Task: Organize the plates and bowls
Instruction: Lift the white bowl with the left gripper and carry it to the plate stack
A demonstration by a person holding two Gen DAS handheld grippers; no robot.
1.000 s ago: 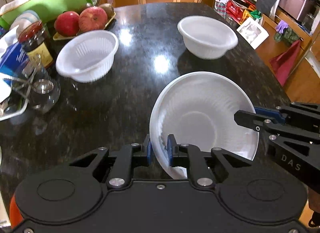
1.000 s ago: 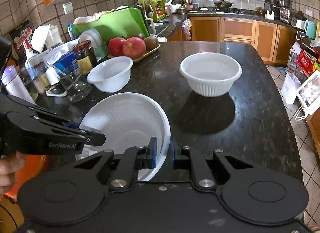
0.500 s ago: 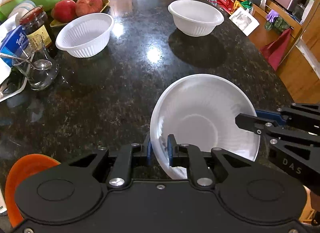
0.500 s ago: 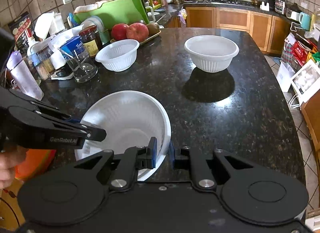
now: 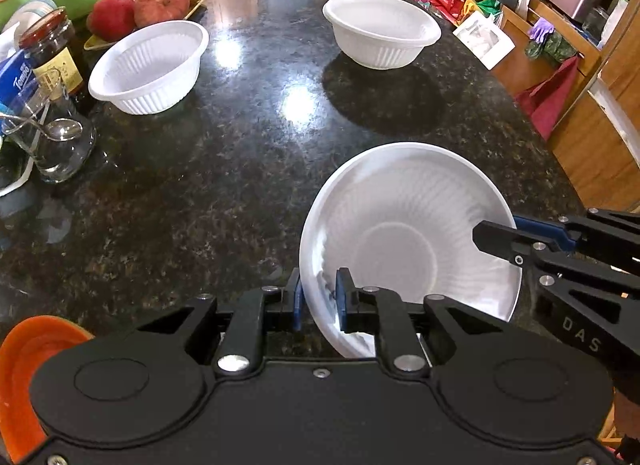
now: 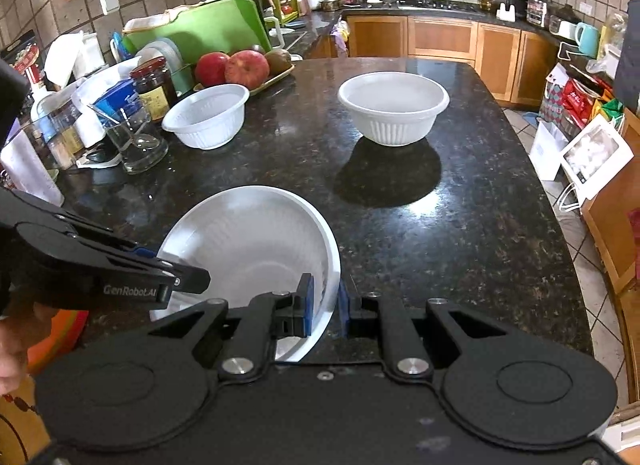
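A white bowl (image 5: 408, 241) is held tilted above the near edge of the dark countertop (image 5: 224, 169), its rim clamped by both the left gripper (image 5: 318, 297) and the right gripper (image 6: 324, 307). Two more white bowls (image 5: 150, 65) (image 5: 382, 39) are set upright farther back, left and right.

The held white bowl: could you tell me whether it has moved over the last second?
Yes. The held bowl, gripped by both tongs, has drawn back toward the near counter edge: the two resting bowls now sit farther up the left wrist view.
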